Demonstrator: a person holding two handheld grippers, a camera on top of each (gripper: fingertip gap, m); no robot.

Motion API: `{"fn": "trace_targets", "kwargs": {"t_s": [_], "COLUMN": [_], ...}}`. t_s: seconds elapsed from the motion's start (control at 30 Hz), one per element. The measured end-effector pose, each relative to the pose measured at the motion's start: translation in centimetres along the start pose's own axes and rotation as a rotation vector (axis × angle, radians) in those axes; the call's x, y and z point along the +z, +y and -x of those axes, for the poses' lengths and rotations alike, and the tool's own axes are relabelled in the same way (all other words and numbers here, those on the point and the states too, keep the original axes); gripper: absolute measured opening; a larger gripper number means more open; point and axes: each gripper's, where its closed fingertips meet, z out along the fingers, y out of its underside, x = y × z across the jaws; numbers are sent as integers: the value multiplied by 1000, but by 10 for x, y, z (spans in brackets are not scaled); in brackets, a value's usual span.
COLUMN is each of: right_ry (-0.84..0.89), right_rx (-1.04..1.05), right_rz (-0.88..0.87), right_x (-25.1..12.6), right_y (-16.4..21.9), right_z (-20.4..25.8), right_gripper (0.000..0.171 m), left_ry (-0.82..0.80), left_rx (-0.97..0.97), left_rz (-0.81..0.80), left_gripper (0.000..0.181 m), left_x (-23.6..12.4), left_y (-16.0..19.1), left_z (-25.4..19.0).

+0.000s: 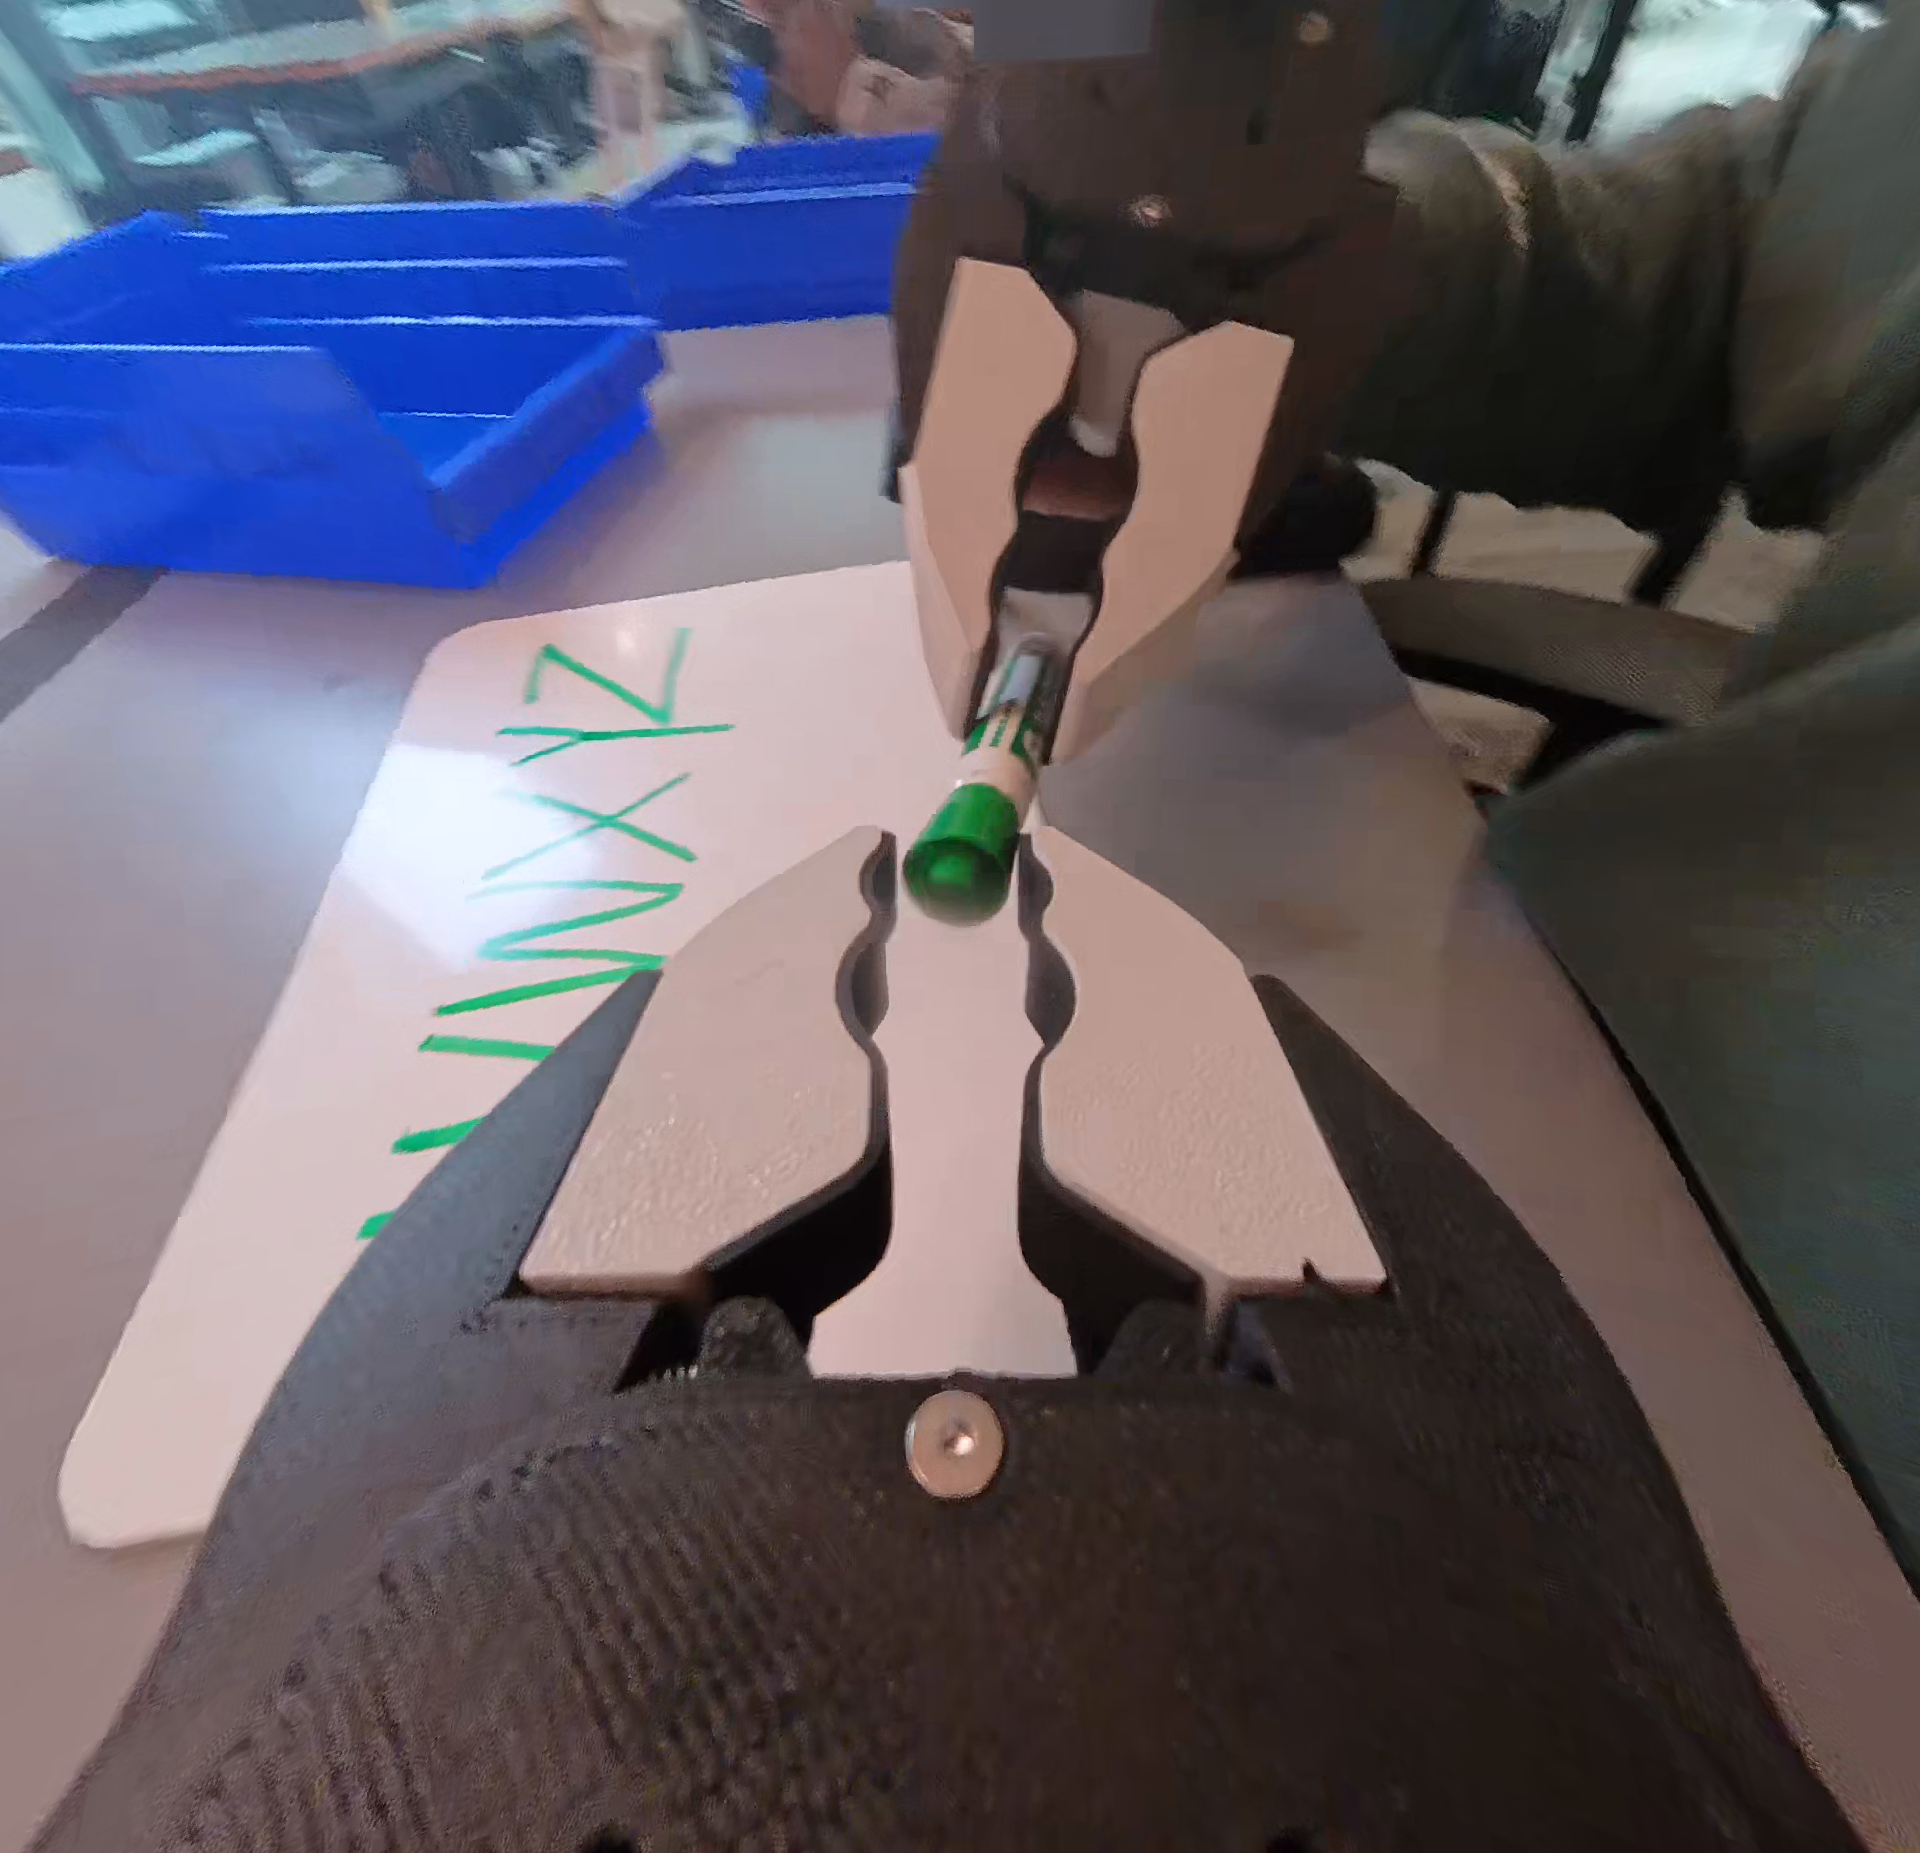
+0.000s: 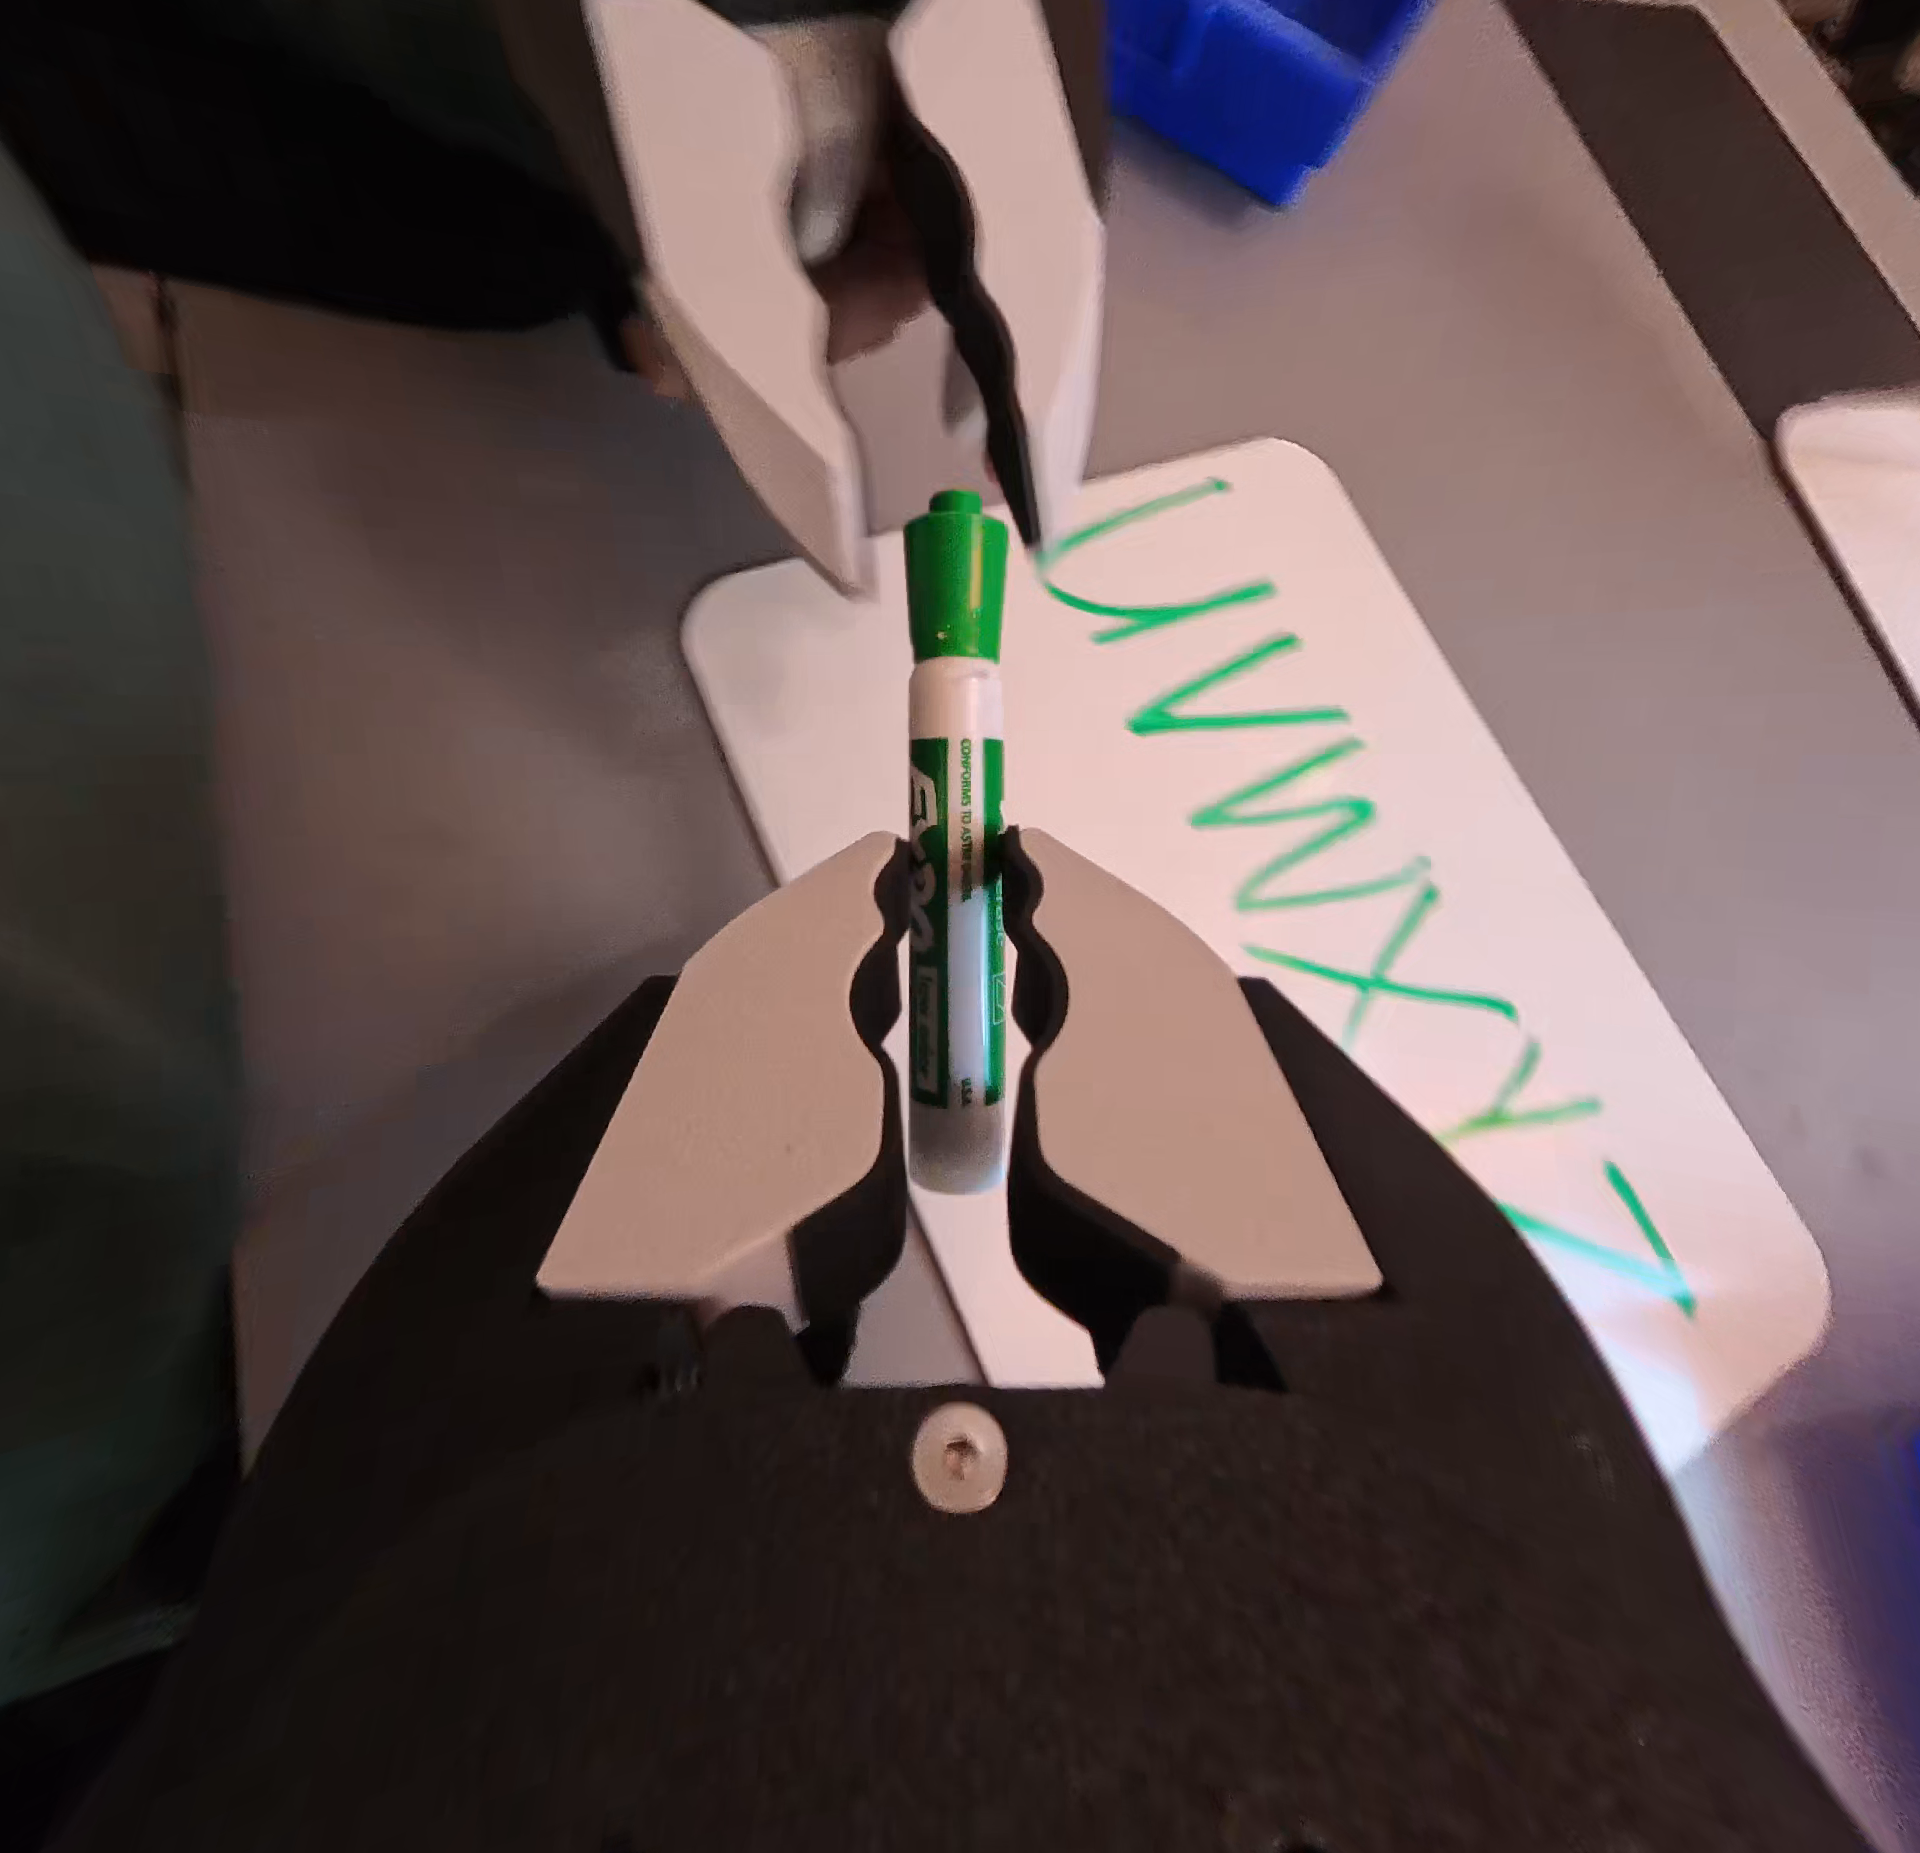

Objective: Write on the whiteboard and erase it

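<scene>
A small whiteboard [image 1: 790, 681] with green letters lies flat on the grey table; it also shows in the right wrist view [image 2: 1351, 681]. My right gripper [image 2: 951, 842] is shut on the barrel of a green marker [image 2: 956, 972], whose green cap [image 2: 954, 588] is on. In the left wrist view the right gripper [image 1: 1023, 733] points the marker's cap [image 1: 961, 863] at me. My left gripper [image 1: 956, 847] is open, its fingertips straddling the cap with small gaps either side; from the right wrist view the left gripper [image 2: 935, 556] hangs over the board's near corner.
Blue plastic bins [image 1: 312, 432] stand on the table beyond the board, one also in the right wrist view [image 2: 1247, 68]. A person's dark sleeve [image 1: 1610, 297] and a chair [image 1: 1558, 650] are at the right. Another white board edge [image 2: 1860, 494] shows at far right.
</scene>
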Motion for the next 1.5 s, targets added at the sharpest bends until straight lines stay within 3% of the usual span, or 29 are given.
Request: {"fn": "trace_targets", "kwargs": {"t_s": [0.07,0.17,0.3,0.4,0.53,0.63,0.77,0.93,1.07,1.1,1.13,1.2,1.37,1.5], "right_ry": [100,386,747,837,1025,1142,1226,983,817,791,763,693,603,577], "right_rx": [104,357,672,872,953,899,658,506,440,428,413,361,301,313], "right_rz": [-4,9,114,115,236,266,35,-294,-331,-323,-322,-347,-387,-422], "right_x": [-14,-66,-137,-146,-149,-157,-189,-195,-160,-149,-139,-121,-107,-104], "right_y": [12,57,146,185,225,232,165,74,73,79,84,89,83,84], "right_z": [-42,-149,-281,-331,-364,-372,-371,-314,-256,-245,-234,-214,-193,-188], "right_gripper": [17,17,17,17,21,39,49,58,66,63,47,0,0,0], "left_ry": [-89,-123,-133,-114,-116,-123,-142,-192,-297,-346,-408,-563,-842,-837], "left_rx": [-56,-116,-118,-124,-106,-110,-117,-127,-110,-95,-74,-26,-65,-223], "left_rz": [-35,-103,-123,-108,-89,-92,-97,-113,-111,-116,-114,-80,197,548], "left_gripper": [37,23,12,10,8,8,8,7,0,0,0,0,0,12], "left_x": [-10,-28,-33,-29,-28,-29,-32,-38,-59,-71,-86,-125,-228,-277], "left_y": [-2,-3,6,10,15,15,16,13,4,-3,-9,-22,-29,21], "left_z": [22,37,38,35,34,36,42,55,77,87,98,126,191,222]}}
